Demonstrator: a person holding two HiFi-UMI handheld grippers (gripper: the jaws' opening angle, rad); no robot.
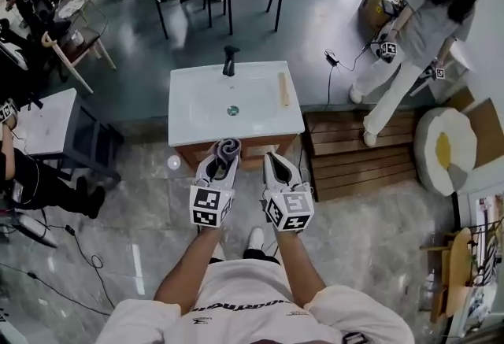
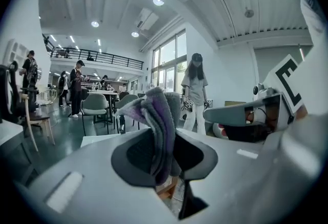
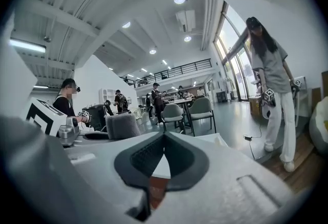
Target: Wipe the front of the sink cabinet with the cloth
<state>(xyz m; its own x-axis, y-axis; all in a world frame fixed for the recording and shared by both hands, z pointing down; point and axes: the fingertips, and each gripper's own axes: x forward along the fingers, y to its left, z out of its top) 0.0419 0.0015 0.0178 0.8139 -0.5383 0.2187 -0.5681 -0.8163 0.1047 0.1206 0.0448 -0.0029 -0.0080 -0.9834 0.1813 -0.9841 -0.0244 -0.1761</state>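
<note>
**Claw state.** The left claw [image 1: 222, 160] is clenched on the cloth [image 1: 228, 148]. In the left gripper view the folded grey and purple cloth [image 2: 156, 123] is pinched between the pads of the left claw [image 2: 164, 159] and stands up past the tips. The right claw [image 1: 273, 161] is closed on nothing. In the right gripper view its pads meet at the tips, with no object between them [image 3: 163, 142].

**Position of the work.** The sink cabinet [image 1: 234, 102] stands directly ahead of the person. Its white counter [image 1: 201, 118] faces up, and the wooden front panel [image 1: 253, 149] faces the person. From the head view the cloth lies at the near rim of the counter, at the top of the front panel and left of its centre. Contact between cloth and panel cannot be confirmed from any view.

**Governing relation.** The long axis of the front panel runs left to right, across the line of both claws. The cloth sits at the upper edge, so the unwiped area lies below it and to both sides. The left claw carries the cloth and is the working tool. The right claw hangs just beside it, over the right half of the panel, and has no part in the wipe.

**Assessment.** The next move likely requires pressing the cloth flat to the panel, then stroking along the long axis.
</note>
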